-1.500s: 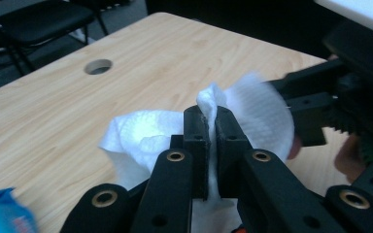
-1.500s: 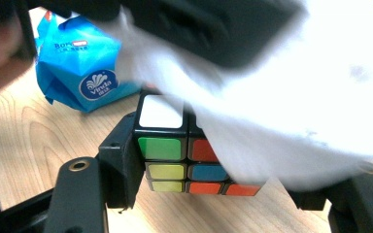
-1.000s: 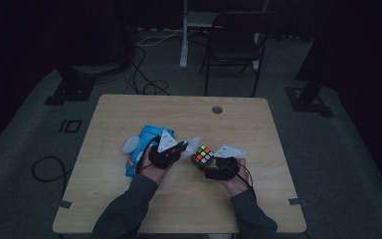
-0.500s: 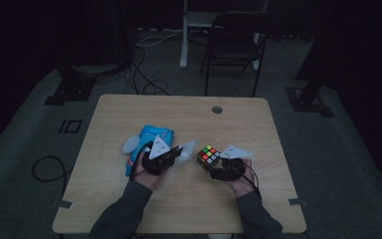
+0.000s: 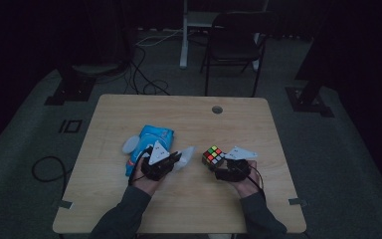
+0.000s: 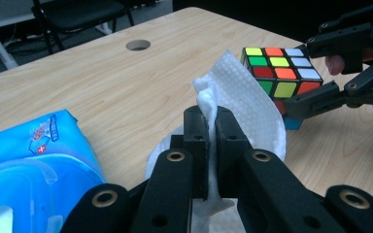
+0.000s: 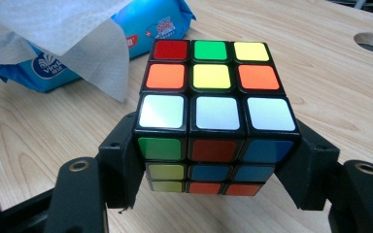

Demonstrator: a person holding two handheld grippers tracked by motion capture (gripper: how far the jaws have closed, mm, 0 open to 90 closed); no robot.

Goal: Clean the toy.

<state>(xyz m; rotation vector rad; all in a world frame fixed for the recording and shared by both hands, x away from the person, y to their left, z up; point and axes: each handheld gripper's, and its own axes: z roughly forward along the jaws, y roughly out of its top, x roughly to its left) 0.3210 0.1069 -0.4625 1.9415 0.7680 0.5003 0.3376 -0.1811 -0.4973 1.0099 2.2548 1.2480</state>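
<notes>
A scrambled colour cube [image 7: 213, 116] sits between the jaws of my right gripper [image 7: 213, 160], which is shut on its two sides and holds it just above the table. From above, the cube [image 5: 213, 156] is right of centre, with the right gripper [image 5: 218, 165] behind it. My left gripper [image 6: 207, 119] is shut on a white wet wipe [image 6: 252, 97] that sticks up past its tips and hangs down. The wipe [image 5: 186, 154] is close to the cube's [image 6: 279, 73] left side; I cannot tell whether they touch. The left gripper [image 5: 173, 160] points right.
A blue wipes packet [image 5: 151, 139] lies left of the left hand, with a white oval lid [image 5: 129, 146] beside it. The wooden table [image 5: 179, 209] has a cable hole [image 5: 217, 109] near its far edge. A chair [image 5: 238, 45] stands beyond the table.
My left gripper has drifted a little toward the person and lower, with the wipe still in it. The right gripper and the cube have hardly moved.
</notes>
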